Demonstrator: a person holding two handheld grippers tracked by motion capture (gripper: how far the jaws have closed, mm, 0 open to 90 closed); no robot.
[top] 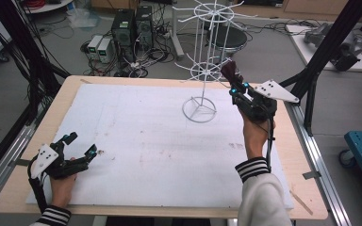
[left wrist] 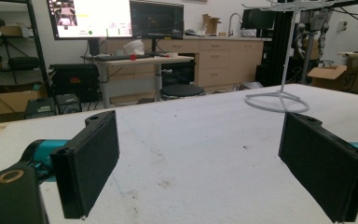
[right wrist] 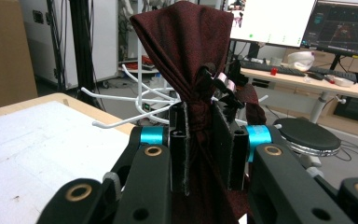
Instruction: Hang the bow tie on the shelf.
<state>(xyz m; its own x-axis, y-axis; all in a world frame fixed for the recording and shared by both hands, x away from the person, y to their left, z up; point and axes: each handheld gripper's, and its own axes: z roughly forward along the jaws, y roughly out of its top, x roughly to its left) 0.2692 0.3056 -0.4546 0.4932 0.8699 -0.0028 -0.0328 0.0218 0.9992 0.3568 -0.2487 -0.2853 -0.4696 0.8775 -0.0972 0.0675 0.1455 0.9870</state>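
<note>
My table (top: 37,188) is covered by a white sheet (top: 146,141), faintly stained near its middle. At the far side stands a white wire rack (top: 200,70) on a ring base; its thin arms are hard to trace against the floor clutter in the high view, and its top is cut off in my left gripper view.

My right gripper (top: 232,84) is raised near the rack's lower ring of hooks. Its jaws are pressed together on a dark red cloth (right wrist: 186,60), pinched at a gathered neck so the fabric fans out above them. The cloth is finely textured and folded in soft pleats. Its lower part is hidden behind the jaws, and something black with a pale strip sits behind it that I cannot make out. Whether the cloth touches a hook, I cannot tell.

My left gripper (top: 79,147) rests low at the near left of the sheet, jaws spread wide with nothing between them.
</note>
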